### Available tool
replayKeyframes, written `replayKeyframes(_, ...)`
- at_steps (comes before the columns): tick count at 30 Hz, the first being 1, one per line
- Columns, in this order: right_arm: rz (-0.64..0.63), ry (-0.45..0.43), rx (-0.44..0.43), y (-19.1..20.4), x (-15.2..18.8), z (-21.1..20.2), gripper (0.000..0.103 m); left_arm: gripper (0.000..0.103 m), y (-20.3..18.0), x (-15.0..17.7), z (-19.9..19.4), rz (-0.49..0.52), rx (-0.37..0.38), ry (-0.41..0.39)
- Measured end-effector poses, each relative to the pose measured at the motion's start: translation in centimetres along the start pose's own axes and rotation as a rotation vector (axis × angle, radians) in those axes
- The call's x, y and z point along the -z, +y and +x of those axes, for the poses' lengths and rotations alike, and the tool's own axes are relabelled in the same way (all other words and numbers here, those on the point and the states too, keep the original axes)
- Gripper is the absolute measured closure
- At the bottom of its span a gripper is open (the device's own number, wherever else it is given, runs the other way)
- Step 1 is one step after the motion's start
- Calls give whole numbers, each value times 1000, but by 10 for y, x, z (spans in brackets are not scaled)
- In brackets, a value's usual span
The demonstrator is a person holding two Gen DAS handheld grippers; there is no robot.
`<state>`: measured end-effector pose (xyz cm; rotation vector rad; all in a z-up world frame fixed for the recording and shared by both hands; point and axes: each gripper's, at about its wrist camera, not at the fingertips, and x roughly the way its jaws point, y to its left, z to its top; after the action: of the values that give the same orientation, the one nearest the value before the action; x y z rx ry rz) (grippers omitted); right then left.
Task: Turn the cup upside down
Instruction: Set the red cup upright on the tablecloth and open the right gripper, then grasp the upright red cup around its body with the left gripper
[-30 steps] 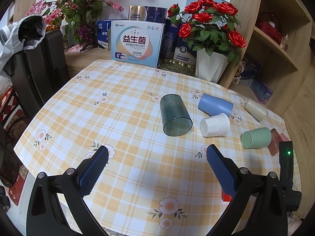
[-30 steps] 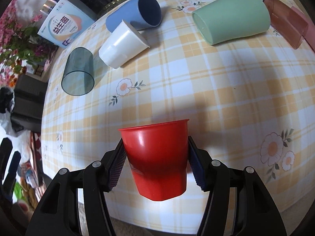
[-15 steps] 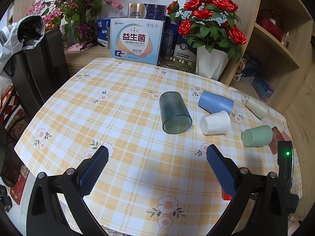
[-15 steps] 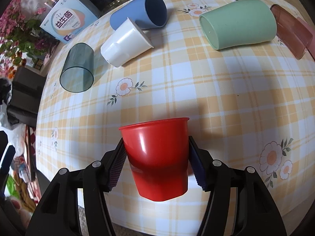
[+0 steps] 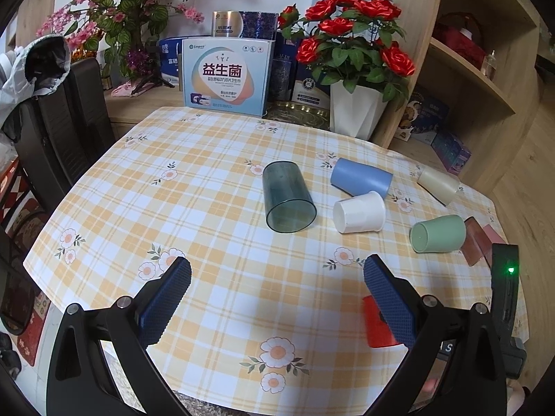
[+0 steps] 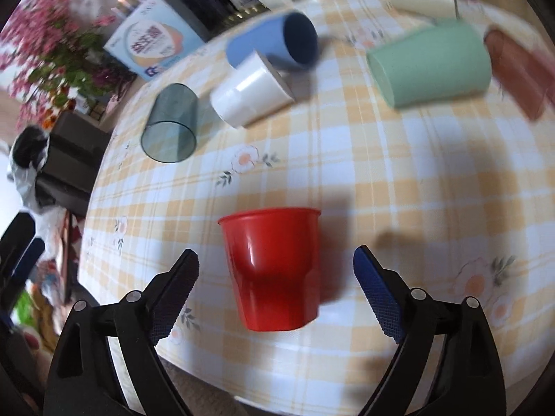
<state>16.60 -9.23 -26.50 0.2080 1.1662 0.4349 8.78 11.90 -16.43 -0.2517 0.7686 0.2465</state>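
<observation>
A red plastic cup [image 6: 274, 270] stands rim-down near the checked worktop's [image 6: 399, 180] front edge, between the right tool's [image 6: 275, 260] spread fingers; the left tool [image 5: 276, 277] is open too.

Both handheld grippers share one build: the left gripper [image 5: 276, 286] and right gripper [image 6: 275, 277] each have glossy black, triangular-framed arms studded with round silver screws, tipped by dark blue, grid-textured pads [image 6: 376, 289]. Beside the left unit, a black housing [image 5: 505, 277] shows a small green light.
</observation>
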Motion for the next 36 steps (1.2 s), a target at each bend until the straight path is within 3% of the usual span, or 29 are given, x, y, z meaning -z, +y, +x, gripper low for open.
replayKeyframes(11, -1, -180, 25, -40, 10, -65, 16, 6, -22, 12, -10, 28, 81, 10)
replayKeyframes(21, 77, -337, 119, -101, 25, -115, 16, 6, -83, 49, 12, 156, 205, 113)
replayKeyframes(25, 125, -362, 106, -116, 25, -120, 16, 6, -104, 63, 25, 204, 221, 153)
replayKeyframes(29, 134, -371, 91, -123, 27, -119, 16, 6, -108, 71, 43, 182, 231, 210)
replayKeyframes(36, 162, -366, 73, -135, 25, -115, 15, 23, -106, 83, 80, 132, 210, 337)
